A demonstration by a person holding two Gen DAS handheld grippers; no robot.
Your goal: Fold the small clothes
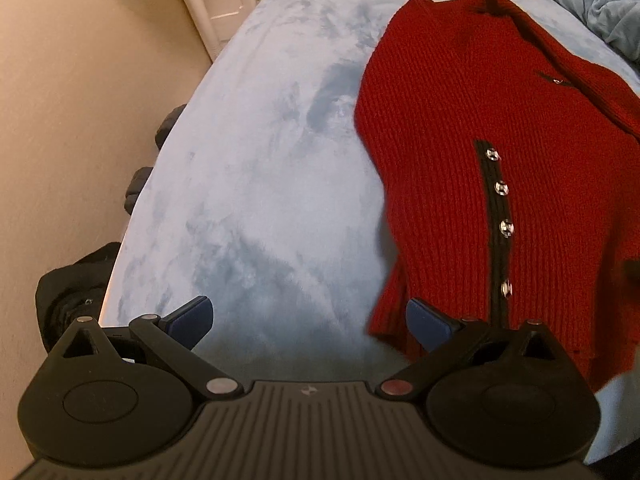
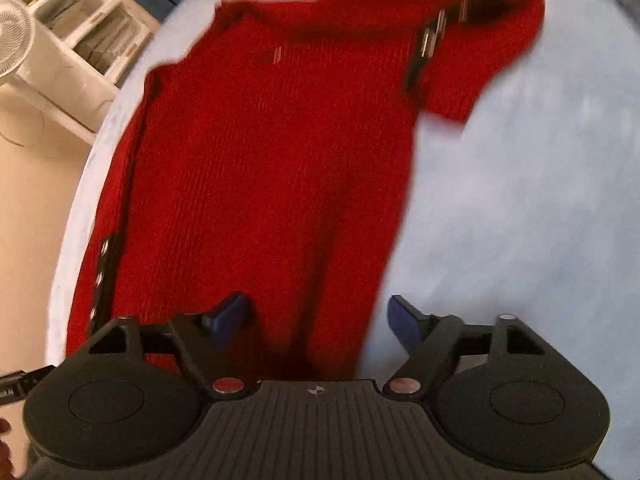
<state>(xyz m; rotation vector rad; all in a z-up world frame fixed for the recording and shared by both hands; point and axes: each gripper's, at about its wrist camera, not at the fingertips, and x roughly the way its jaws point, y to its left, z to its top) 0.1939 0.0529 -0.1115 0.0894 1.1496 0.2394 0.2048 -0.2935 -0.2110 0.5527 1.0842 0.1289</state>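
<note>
- Floor (image 1: pixel 60 100) in beige fills the far left of my left camera, with dark bundled things (image 1: pixel 76 292) lying against the edge of the bed.
- Blanket (image 1: pixel 260 160), pale blue and plush, covers the bed and takes up the middle of that view.
- My left gripper (image 1: pixel 310 316) hangs over bare blanket with its blue pads (image 1: pixel 192 314) well apart and nothing between them; the right-hand pad sits just at the lower corner of the cardigan.
- The red knitted cardigan (image 1: pixel 500 120) lies flat on the blanket to the right of that gripper, with a dark strip of shiny buttons (image 1: pixel 500 208) running down it.
- A crumpled light blue cloth (image 1: pixel 600 8) sits at the top right corner, beyond the cardigan.
- On my right camera, a white fan (image 2: pixel 16 36) and white shelves (image 2: pixel 92 36) stand at the far left, off the bed.
- The cardigan (image 2: pixel 260 160) fills the middle of this blurred view, one sleeve (image 2: pixel 480 60) bent across to the upper right.
- My right gripper (image 2: pixel 318 318) has its pads spread, the cardigan's lower edge lying under the gap, and I see neither pad pressing on it.
</note>
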